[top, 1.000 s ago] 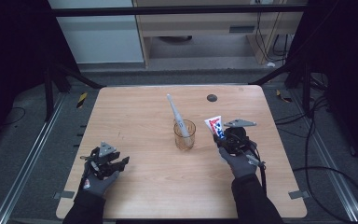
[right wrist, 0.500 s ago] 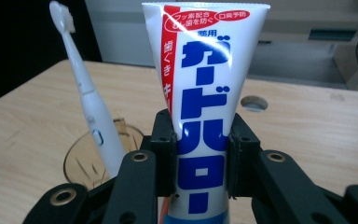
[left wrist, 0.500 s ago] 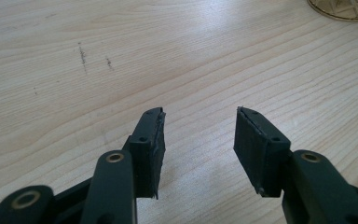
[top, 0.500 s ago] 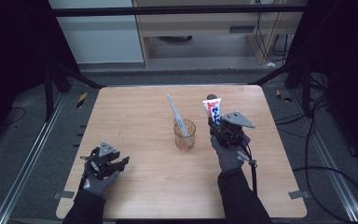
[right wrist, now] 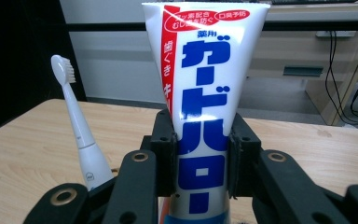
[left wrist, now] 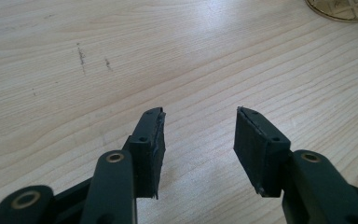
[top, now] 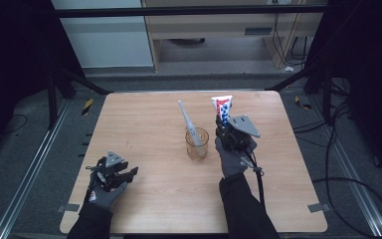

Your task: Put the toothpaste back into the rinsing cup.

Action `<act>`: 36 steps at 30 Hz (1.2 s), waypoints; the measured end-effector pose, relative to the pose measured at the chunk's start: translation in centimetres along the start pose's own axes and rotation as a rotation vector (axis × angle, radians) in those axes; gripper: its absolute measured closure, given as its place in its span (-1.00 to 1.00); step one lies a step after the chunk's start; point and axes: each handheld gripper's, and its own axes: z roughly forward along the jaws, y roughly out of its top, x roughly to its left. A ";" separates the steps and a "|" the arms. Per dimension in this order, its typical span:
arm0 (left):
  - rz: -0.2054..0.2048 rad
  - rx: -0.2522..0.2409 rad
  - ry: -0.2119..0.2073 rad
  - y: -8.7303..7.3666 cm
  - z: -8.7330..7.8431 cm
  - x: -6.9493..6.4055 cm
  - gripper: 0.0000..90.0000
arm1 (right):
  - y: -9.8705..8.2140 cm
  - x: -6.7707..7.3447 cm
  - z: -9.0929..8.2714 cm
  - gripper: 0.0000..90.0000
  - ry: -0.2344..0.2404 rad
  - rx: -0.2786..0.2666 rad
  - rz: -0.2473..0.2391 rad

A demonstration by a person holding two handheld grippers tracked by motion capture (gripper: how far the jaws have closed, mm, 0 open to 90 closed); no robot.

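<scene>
Right gripper [top: 223, 130] clamps an upright white, blue-lettered toothpaste tube [right wrist: 205, 112] just right of the clear glass cup [top: 197, 143]; left gripper [left wrist: 198, 140], jaws apart, rests farther away.

white toothpaste tube [right wrist: 204, 116] w/ blue+red print; white toothbrush [right wrist: 80, 135]; amber glass [top: 197, 143]; light wood table [top: 144, 124].

We see a light wooden table [top: 144, 124]. On it near the middle stands a glass [top: 197, 144] holding a toothbrush [top: 187, 119]; a small dark disc [top: 225, 98] lies by the far edge.
</scene>
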 end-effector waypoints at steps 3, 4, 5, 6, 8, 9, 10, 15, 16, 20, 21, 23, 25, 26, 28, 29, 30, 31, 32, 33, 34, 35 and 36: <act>-0.001 0.000 -0.002 0.0 0.0 0.0 0.16 | 0.0 0.4 0.3 0.53 -0.016 -0.017 0.001; -0.001 0.000 -0.002 0.0 0.0 0.0 0.16 | 0.0 0.4 0.3 0.53 -0.016 -0.017 0.001; 0.000 0.001 -0.001 0.0 0.0 0.0 0.16 | 0.0 0.9 0.5 0.53 -0.032 -0.033 0.001; 0.001 0.001 -0.001 0.0 0.0 0.0 0.16 | 0.0 1.0 0.6 0.53 -0.035 -0.038 0.000; 0.001 0.003 0.000 0.0 0.0 0.0 0.16 | 0.0 1.3 0.8 0.53 -0.037 -0.046 0.005; 0.001 0.002 -0.001 0.0 0.0 0.0 0.16 | 0.0 1.4 0.8 0.53 -0.038 -0.050 0.007; 0.001 0.002 -0.001 0.0 0.0 0.0 0.16 | 0.0 1.4 0.8 0.53 -0.038 -0.050 0.007; 0.000 0.000 -0.001 0.0 0.0 0.1 0.16 | 0.0 2.3 1.4 0.53 -0.031 -0.064 0.014; 0.001 0.000 -0.001 0.0 0.0 0.1 0.16 | 0.0 2.4 1.5 0.53 -0.029 -0.063 0.013; 0.001 0.000 -0.001 0.0 0.0 0.1 0.16 | -0.1 3.0 1.8 0.53 -0.023 -0.075 0.018; 0.001 0.000 -0.001 0.0 0.0 0.1 0.16 | -0.1 3.1 1.9 0.53 -0.021 -0.077 0.021; 0.001 0.000 -0.001 0.0 0.0 0.1 0.16 | -0.2 3.3 2.1 0.53 -0.016 -0.080 0.026; -0.001 -0.001 -0.001 0.0 0.0 0.1 0.16 | -0.3 3.5 2.4 0.53 -0.011 -0.074 0.027; 0.000 -0.001 0.000 0.0 0.0 0.1 0.16 | -0.3 3.6 2.5 0.53 -0.009 -0.076 0.024; -0.002 -0.002 0.000 0.0 0.0 0.1 0.16 | -0.4 3.8 2.7 0.53 -0.002 -0.077 0.027; -0.003 -0.003 0.000 0.0 0.0 0.1 0.16 | -0.5 3.9 2.7 0.53 -0.002 -0.078 0.026; -0.003 -0.002 -0.001 0.0 0.0 0.1 0.16 | -0.6 4.0 2.8 0.53 0.001 -0.078 0.028; -0.003 -0.002 -0.001 0.0 0.0 0.1 0.16 | -0.6 4.0 2.8 0.53 0.001 -0.078 0.028; -0.001 -0.001 0.000 0.0 0.0 0.1 0.16 | -0.6 4.1 2.9 0.53 0.005 -0.079 0.027; -0.002 -0.002 0.000 0.0 0.0 0.1 0.16 | -0.8 4.2 3.1 0.53 0.009 -0.082 0.030; -0.002 -0.002 0.000 0.0 0.0 0.1 0.16 | -0.8 4.3 3.1 0.53 0.013 -0.082 0.030; -0.002 -0.002 0.000 0.0 0.0 0.1 0.16 | -0.9 4.3 3.2 0.53 0.015 -0.083 0.032; -0.002 -0.002 0.000 0.0 0.0 0.1 0.16 | -1.0 4.4 3.3 0.53 0.018 -0.085 0.034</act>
